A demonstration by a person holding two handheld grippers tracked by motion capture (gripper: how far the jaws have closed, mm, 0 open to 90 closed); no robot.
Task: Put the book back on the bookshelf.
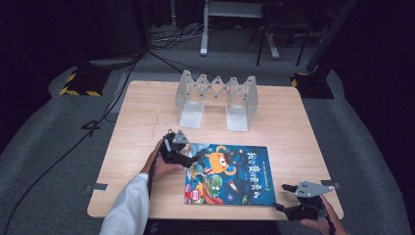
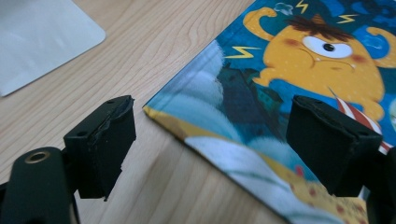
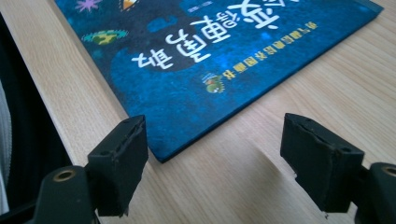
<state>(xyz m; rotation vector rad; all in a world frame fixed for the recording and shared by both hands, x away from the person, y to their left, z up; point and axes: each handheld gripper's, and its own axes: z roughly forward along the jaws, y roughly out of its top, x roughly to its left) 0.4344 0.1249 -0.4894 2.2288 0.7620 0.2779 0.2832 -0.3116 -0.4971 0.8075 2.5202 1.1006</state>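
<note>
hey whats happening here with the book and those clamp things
A person holds a two-jaw gripper in each hand at a wooden table. A picture book lies flat near the front edge. The left gripper is open at the book's far left corner; the right gripper is open at its near right corner. Neither grips it yet. An expandable bookstand waits behind.

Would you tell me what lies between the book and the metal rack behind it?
Only bare table: the high view shows nothing between the book and the rack.
</note>
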